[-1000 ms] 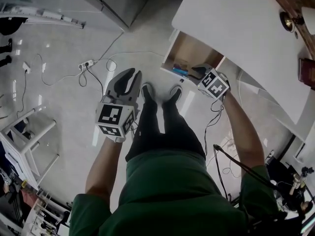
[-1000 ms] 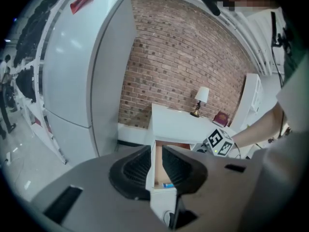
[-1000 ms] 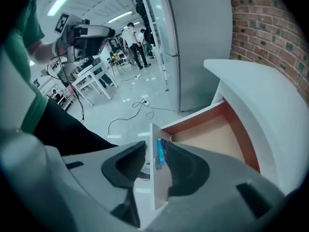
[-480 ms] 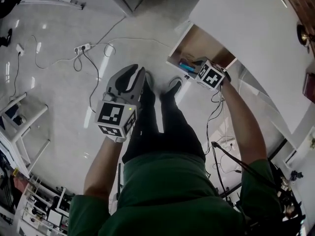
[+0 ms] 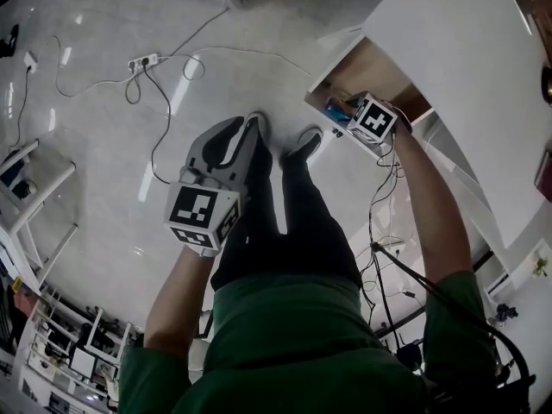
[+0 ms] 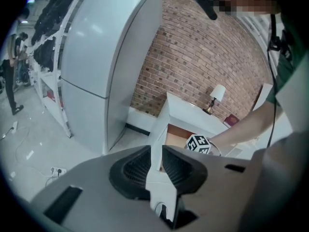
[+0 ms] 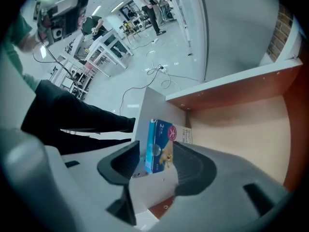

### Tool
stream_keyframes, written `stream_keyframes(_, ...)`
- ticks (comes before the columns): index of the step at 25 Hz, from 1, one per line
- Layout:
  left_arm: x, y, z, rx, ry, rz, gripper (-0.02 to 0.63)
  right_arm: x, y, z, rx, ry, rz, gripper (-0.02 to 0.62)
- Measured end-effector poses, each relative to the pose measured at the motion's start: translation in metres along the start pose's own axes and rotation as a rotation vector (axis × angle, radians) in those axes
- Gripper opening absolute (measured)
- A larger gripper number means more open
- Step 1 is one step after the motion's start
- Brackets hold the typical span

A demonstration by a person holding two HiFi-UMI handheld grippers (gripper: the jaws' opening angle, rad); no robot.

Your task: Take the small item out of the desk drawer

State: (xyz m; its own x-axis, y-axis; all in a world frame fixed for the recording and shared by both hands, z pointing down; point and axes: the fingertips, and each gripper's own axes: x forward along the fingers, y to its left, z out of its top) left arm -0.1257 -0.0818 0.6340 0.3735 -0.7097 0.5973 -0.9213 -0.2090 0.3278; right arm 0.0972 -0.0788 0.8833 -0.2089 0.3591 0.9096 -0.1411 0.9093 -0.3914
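The desk drawer (image 5: pixel 335 59) stands pulled out under the white desk (image 5: pixel 457 76), its wooden inside (image 7: pixel 241 124) showing. A small blue box (image 7: pixel 159 146) lies in it near the front corner, also visible in the head view as the blue box (image 5: pixel 332 108). My right gripper (image 5: pixel 352 109) points steeply down into the drawer. Its jaws have just been opening, and the box sits between the fingertips of the right gripper (image 7: pixel 157 151) with no pad pressing it. My left gripper (image 5: pixel 246 126) hangs over the person's legs, a narrow gap between its jaws, nothing held; left gripper (image 6: pixel 155 151).
The person's legs and shoes (image 5: pixel 297 149) stand right in front of the drawer. A power strip (image 5: pixel 142 61) and cables trail over the floor. More cables (image 5: pixel 384 197) hang beside the desk. A white frame (image 5: pixel 26 197) stands at left; a grey cabinet (image 6: pixel 106 57) and a lamp (image 6: pixel 218 93) farther off.
Both grippers have sunk. The right one has tipped further down and gone deeper into the drawer, toward the blue box. The left one stays over the legs.
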Motion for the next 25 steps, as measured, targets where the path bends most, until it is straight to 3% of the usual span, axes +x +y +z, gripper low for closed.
stream_keyframes(12, 0.002, 0.000, -0.012, -0.046, 0.040, -0.010, 0.066, 0.014, -0.009, -0.004, 0.038, 0.085, 0.096, 0.221)
stream_keyframes(17, 0.004, -0.003, -0.013, -0.040, 0.049, -0.016, 0.066, 0.019, -0.016, -0.011, 0.078, 0.100, 0.152, 0.264)
stream_keyframes(21, -0.001, -0.003, -0.014, -0.040, 0.044, -0.015, 0.066, 0.016, -0.016, -0.007, 0.044, 0.089, 0.083, 0.250)
stream_keyframes(25, -0.001, -0.007, -0.012, -0.040, 0.040, -0.020, 0.066, 0.009, -0.004, 0.001, -0.051, 0.061, -0.054, 0.201)
